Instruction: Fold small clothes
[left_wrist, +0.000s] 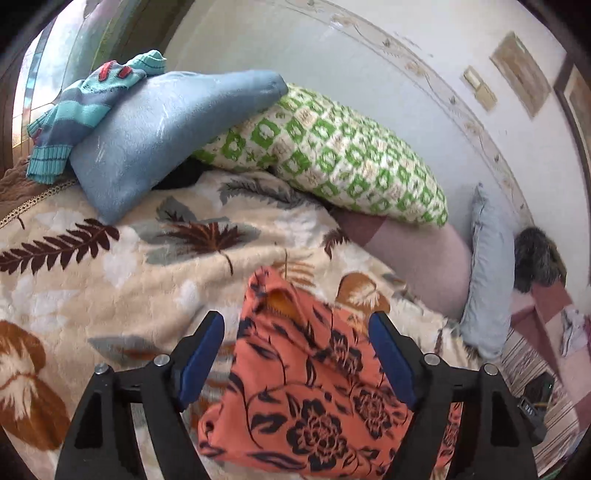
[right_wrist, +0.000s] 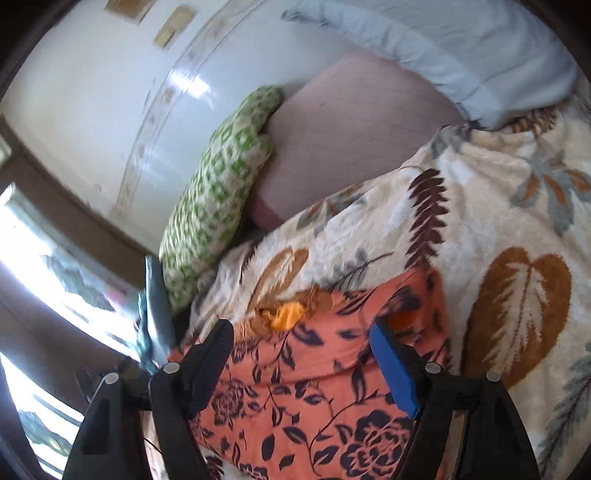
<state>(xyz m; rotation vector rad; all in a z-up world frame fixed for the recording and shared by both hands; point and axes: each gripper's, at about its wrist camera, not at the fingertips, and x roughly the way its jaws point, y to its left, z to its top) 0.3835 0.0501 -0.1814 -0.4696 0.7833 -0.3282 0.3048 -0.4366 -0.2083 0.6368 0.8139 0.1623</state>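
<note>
An orange garment with a dark floral print (left_wrist: 310, 398) is seen nearest the lens in both wrist views, lying rumpled on the leaf-patterned blanket (left_wrist: 110, 266) that covers the bed. In the left wrist view the left tool (left_wrist: 297, 354) is held wide open above it, with the cloth showing between the two blue pads (left_wrist: 201, 354) and nothing gripped. In the right wrist view the right tool (right_wrist: 301, 363) is likewise spread wide over the same garment (right_wrist: 314, 406), with no fabric pinched; whether its fingers touch the cloth cannot be told. Beyond the garment, one green-and-cream checked cushion (left_wrist: 332, 155) is leaned against the pale wall (left_wrist: 369, 74), and one blue cushion (left_wrist: 155, 129) is propped on its end. One teal striped knitted piece (left_wrist: 77, 114) is draped over the blue cushion. One mauve bolster (left_wrist: 417, 254) lies along the wall, with one pale grey-blue pillow (left_wrist: 487, 273) beside it and one dark furry object (left_wrist: 535, 258) further on; what that is cannot be told. Two framed pictures (left_wrist: 521, 70) are seen on the wall, partly cut off. Nothing is found lying on the garment itself.
</note>
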